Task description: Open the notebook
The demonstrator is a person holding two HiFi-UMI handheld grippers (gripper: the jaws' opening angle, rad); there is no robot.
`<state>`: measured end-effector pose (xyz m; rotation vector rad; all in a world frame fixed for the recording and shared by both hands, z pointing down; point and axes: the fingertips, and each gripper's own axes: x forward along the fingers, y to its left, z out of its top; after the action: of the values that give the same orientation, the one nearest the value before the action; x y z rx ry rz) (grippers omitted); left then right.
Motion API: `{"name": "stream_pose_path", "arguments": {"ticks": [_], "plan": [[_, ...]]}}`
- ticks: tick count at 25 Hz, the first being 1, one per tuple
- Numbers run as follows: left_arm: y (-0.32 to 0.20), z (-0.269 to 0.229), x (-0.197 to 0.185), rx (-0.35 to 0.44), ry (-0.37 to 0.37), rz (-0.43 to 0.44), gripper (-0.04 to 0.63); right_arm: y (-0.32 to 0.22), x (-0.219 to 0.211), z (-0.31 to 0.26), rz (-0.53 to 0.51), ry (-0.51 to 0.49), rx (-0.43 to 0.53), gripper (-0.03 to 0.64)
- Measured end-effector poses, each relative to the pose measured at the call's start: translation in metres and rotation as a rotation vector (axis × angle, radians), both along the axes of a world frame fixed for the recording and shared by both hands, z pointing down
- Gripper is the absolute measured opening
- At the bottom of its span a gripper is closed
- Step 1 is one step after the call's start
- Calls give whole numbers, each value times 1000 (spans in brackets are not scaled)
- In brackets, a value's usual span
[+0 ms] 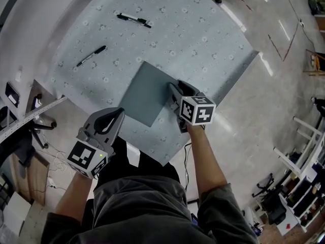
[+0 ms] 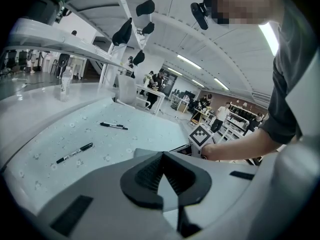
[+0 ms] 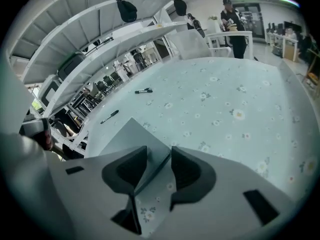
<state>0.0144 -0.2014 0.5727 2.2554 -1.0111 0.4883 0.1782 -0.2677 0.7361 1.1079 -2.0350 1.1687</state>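
A closed grey-blue notebook (image 1: 144,93) lies flat on the flowered blue tablecloth, near the table's front edge. My right gripper (image 1: 175,88) is at the notebook's right edge. In the right gripper view, that edge of the notebook (image 3: 127,136) runs into the narrow gap between the fingers of the right gripper (image 3: 159,151), which stand slightly apart. My left gripper (image 1: 118,114) hovers at the table's front edge, just short of the notebook's near corner, with nothing in it. Its jaws (image 2: 161,156) meet at the tips.
Two black pens lie farther back on the cloth: one (image 1: 134,20) at the far side, one (image 1: 91,56) to the left. The table's front edge (image 1: 167,161) is close to my body. Desks, shelves and people stand in the room beyond.
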Motion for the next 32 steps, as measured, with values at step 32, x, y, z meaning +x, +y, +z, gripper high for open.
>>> {"name": "stream_pose_path", "arguments": {"ticks": [32], "plan": [[15, -15, -3, 22, -30, 3, 0, -7, -3, -38, 251, -403, -63, 29]]}}
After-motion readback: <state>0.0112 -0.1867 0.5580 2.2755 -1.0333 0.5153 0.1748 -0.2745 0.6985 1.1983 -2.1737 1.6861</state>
